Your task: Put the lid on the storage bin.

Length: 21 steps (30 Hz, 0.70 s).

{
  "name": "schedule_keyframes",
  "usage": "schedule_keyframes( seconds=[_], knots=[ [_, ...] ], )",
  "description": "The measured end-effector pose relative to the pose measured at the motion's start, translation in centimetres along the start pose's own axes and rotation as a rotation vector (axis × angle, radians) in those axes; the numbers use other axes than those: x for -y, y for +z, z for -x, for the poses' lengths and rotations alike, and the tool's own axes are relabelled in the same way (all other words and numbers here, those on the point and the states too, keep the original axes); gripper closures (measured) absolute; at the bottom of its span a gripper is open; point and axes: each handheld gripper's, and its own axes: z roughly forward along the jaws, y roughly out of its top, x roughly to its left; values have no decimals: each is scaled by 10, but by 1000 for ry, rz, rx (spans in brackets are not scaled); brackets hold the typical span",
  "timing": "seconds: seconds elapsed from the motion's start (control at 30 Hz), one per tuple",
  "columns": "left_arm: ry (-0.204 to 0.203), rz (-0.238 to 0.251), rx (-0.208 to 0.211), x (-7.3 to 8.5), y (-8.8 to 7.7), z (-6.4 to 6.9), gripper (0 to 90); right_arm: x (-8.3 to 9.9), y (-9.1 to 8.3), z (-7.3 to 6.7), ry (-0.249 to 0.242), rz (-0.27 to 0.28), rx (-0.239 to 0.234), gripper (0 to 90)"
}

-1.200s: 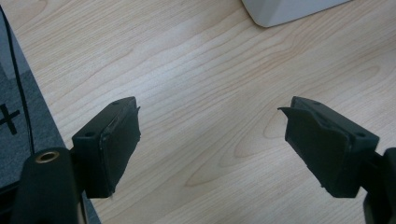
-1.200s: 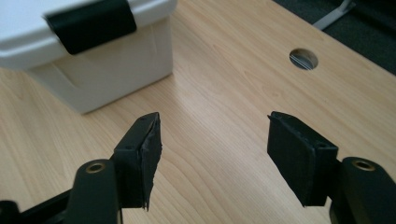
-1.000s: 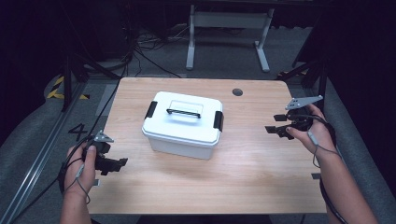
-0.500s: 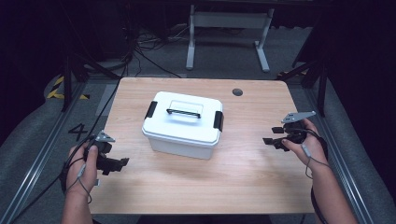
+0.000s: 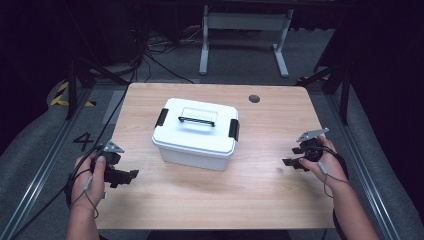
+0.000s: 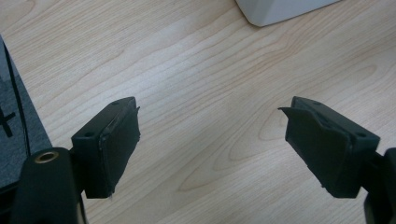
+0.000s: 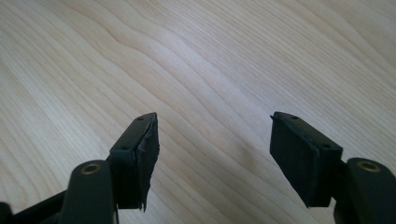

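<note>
1. The white lidded box [image 5: 196,133] sits on the table [image 5: 260,190] a little left of the middle, nearer the far edge than the near one, turned slightly askew to the edges. Its lid is on, with a black latch at each short end and a dark handle lying flat on top, so I cannot see what, if anything, is inside.
2. My left gripper [image 5: 131,175] is by the near-left corner, close to the left edge, jaws pointing in across the table. They stand wide apart and hold nothing. In the left gripper view [image 6: 212,140] only bare wood lies between them.
3. My right gripper [image 5: 290,156] is near the right edge, about level with the box's near side, jaws pointing left toward it. These too are spread wide and empty, with plain wood grain between them in the right gripper view [image 7: 212,149].
4. Both grippers are well apart from the box, with open tabletop on either side of it and a broad bare strip along the near edge.
5. The left gripper view cuts the box down to one white corner [image 6: 285,9] at the top. A small dark round spot [image 5: 254,98] near the far edge is probably a cable hole, though it is too small to tell.
</note>
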Motion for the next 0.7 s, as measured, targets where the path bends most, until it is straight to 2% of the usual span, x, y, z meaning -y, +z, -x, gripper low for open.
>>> schedule_keyframes(
  seconds=[0.1,0.13,0.23,0.4,0.43,0.53,0.63,0.7],
  knots=[
    [3,-8,-6,0,1,0,182,2,0,1,6,-52,17,340],
    [-8,-20,-6,0,3,1,181,2,0,1,-3,-76,26,343],
    [2,-30,-4,-1,6,2,181,4,1,1,-8,-111,50,343],
    [3,-36,10,-3,9,3,180,7,1,1,13,-117,50,338],
    [-1,-40,15,-3,10,4,180,9,1,2,33,-119,53,326],
    [-2,-54,17,-4,13,5,180,10,1,2,49,-124,51,323],
    [2,-63,22,-4,14,6,179,11,1,3,56,-118,59,321],
    [-1,-59,20,-5,15,6,178,10,0,4,75,-90,70,305]
  ],
)
